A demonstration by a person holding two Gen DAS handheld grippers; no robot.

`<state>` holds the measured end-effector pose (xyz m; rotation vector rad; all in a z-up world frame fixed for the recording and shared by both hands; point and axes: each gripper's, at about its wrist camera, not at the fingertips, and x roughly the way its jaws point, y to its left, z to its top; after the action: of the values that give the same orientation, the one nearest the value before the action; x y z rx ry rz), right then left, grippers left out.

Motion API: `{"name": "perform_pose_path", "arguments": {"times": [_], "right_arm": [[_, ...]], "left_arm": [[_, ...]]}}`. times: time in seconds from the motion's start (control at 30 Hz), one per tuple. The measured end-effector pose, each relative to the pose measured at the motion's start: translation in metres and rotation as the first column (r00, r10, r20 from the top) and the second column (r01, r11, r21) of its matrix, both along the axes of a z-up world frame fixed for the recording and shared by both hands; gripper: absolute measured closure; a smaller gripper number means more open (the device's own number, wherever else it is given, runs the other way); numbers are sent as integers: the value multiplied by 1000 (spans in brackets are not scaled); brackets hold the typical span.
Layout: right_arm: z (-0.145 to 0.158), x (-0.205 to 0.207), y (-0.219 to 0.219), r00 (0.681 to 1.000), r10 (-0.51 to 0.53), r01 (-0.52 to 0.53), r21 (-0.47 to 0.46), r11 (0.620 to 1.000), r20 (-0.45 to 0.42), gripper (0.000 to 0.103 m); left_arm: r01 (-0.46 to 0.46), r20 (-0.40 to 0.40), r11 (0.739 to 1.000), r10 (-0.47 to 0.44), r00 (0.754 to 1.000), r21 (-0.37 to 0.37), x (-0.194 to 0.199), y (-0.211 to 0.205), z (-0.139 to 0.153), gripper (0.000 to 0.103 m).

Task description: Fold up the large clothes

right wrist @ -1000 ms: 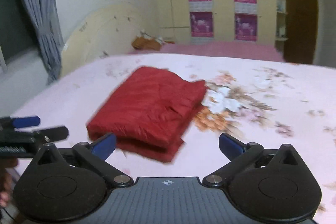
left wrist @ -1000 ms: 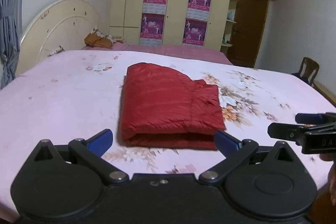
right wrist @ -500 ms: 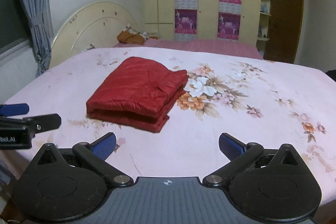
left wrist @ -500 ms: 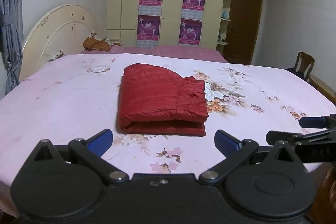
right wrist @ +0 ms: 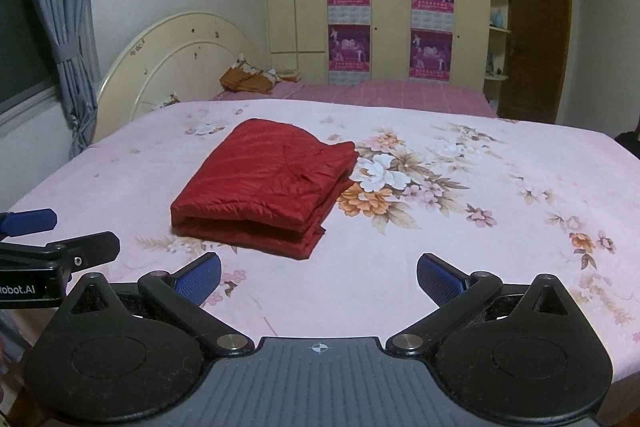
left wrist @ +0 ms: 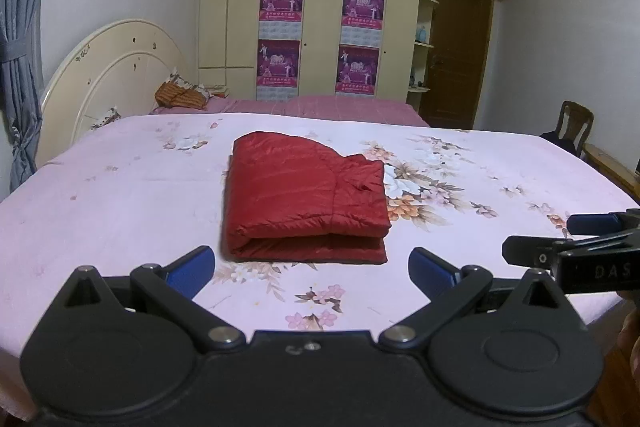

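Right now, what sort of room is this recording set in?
A home bedroom, most likely: a bed with a floral sheet and rounded headboard, a wall of wardrobe doors, and a folded red jacket lying on the bed.

Both tongs same build: left tongs (left wrist: 311,269) and right tongs (right wrist: 319,277) have matte black linkage arms on round black pivot housings, silver pivot screws, blue textured fingertip pads (right wrist: 198,277). Right body has ribbed grey plate with a crosshair mark; white lettering on the side.
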<state>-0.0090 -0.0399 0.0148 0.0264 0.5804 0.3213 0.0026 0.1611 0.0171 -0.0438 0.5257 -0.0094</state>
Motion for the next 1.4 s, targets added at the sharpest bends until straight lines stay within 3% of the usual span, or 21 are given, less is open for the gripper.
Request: {"name": "perform_pose_path", "arguments": {"times": [1.4], "right_arm": [[3,4,-5,1000,-10,10,8,1000,-1,0]], "left_arm": [[26,2,1000,-26,1000,13,3,-5,4,0]]}}
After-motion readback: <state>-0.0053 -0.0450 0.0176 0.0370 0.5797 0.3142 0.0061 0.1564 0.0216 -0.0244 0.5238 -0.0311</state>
